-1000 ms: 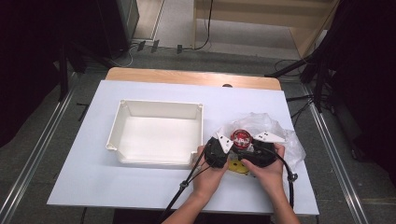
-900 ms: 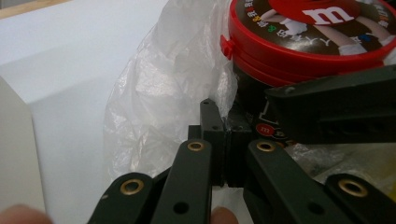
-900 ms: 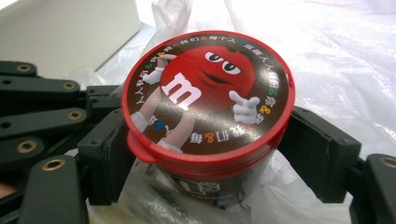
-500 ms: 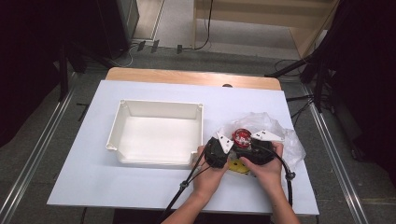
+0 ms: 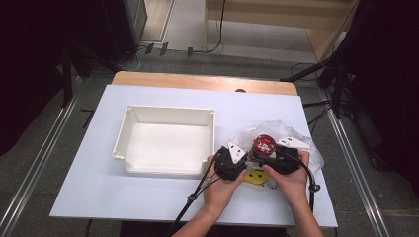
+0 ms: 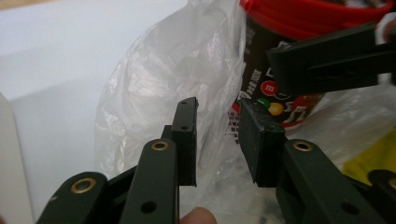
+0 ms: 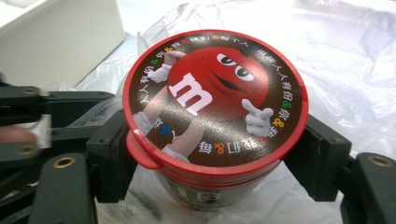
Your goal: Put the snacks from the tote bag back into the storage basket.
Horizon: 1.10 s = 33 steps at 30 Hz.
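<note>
Clamps the candy tub [image 7: 215, 102] with the right tongs [image 7: 215, 154], one pad on each side of the body just under the red lid; holds it upright at the right half of the tabletop [image 5: 123, 197], well to the right of the white bin [image 5: 170, 109], with the crumpled plastic bag [image 5: 291, 136] bunched around and behind its lower part; looks, from the right gripper view, already largely free of the film, though clear plastic clings beneath the base and cannot be judged fully off. Has just been opening the left tongs [image 6: 217, 116]; stands them now at a narrow gap, pads apart and pressing on nothing, with a fold of the bag [image 6: 163, 84] lying in and behind that gap rather than pinched; points them at the side of the tub [image 6: 280, 70], close beside it. Leaves a flat yellow thing [image 5: 257, 176] on the tabletop just under the two hands, partly covered, too hidden to name. Shows the bin empty, white floor bare. Judging by this: seems about midway; tub gripped and mostly uncovered, bag probably let go on the left side; remains to lift the tub clear of the last plastic, carry it leftward over the bin's near wall, and set it down inside; may also call for the left tongs to pin the bag again should the film rise with the tub.
</note>
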Tool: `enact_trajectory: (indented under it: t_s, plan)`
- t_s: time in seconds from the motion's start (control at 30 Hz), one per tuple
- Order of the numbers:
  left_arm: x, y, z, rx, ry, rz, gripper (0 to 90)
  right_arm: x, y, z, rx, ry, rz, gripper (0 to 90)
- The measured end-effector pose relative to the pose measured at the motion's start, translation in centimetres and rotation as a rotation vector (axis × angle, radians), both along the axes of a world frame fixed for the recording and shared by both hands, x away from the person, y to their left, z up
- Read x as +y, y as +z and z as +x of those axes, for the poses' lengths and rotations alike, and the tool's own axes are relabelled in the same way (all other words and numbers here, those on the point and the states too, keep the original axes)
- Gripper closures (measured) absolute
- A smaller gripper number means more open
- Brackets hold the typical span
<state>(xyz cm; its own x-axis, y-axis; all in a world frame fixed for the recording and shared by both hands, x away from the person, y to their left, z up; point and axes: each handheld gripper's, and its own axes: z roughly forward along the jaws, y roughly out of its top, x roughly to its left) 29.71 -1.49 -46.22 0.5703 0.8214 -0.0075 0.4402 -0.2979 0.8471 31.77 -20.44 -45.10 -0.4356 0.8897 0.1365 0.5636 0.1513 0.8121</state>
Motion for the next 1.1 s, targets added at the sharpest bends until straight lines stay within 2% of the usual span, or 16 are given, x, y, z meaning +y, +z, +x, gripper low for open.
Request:
enact_trajectory:
  t_s: [0.13, 0.27, 0.6, 0.73, 1.1]
  plan:
    - [0.5, 1.0, -0.2, -0.011, 0.007, -0.011, 67.3, -0.5, 0.3, -0.1, -0.005, -0.004, 0.007, 26.2]
    - [1.5, 1.8, -0.2, 0.006, 0.001, -0.030, 67.2, -0.7, 0.5, -0.3, -0.007, -0.001, 0.011, 26.2]
    - [3.6, 3.9, -0.5, -0.014, -0.002, -0.085, 66.2, -0.8, 0.4, -0.2, 0.001, 0.000, 0.004, 26.2]
    - [4.6, 4.4, -0.7, -0.024, 0.009, -0.109, 66.1, -0.8, 0.5, -0.3, -0.004, 0.002, -0.002, 26.2]
    - [7.8, 5.4, -1.2, -0.050, 0.053, -0.130, 66.1, -1.2, 1.0, -0.6, -0.012, 0.001, 0.009, 26.2]
